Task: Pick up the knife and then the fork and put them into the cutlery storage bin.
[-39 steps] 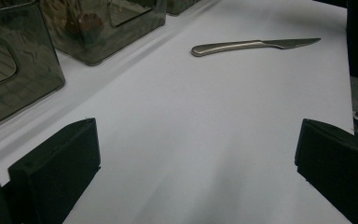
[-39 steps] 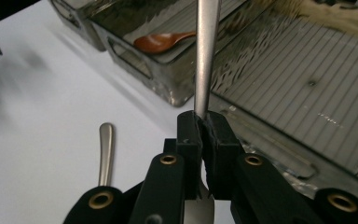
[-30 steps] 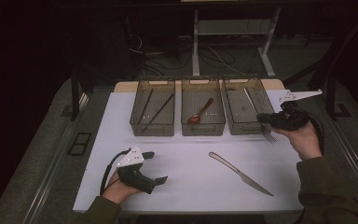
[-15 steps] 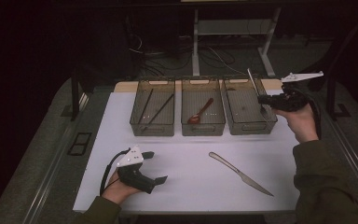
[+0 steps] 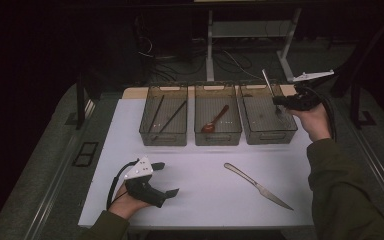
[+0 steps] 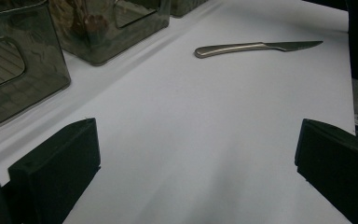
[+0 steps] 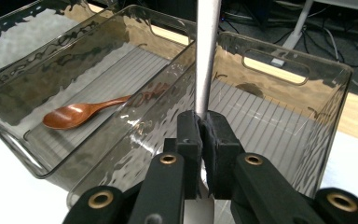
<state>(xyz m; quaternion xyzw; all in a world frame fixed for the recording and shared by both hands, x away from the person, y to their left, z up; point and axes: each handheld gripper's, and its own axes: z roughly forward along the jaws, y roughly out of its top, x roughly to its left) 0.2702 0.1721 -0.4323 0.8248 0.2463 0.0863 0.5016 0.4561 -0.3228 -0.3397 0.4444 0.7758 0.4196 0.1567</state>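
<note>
The right gripper [image 7: 204,135] is clamping a metal utensil [image 7: 207,56] upright over the right bin [image 5: 268,131], likely sorting it there. The left gripper [image 6: 196,163] is resting wide open, knife [image 6: 256,46] at its one o'clock.

Looks like a lab or test room from where I'm sitting, not anyone's kitchen. The bench [image 5: 130,200] is covered with a plain white sheet, and three identical smoked-plastic bins [image 5: 217,135] sit lined up in a neat row along its far side, like a staged setup. Behind it the room is dark, with loose cables [image 5: 230,60] sprawled over grey carpet [image 5: 40,165] and the white metal legs of a desk frame [image 5: 210,40] — very much a recording station vibe.
</note>
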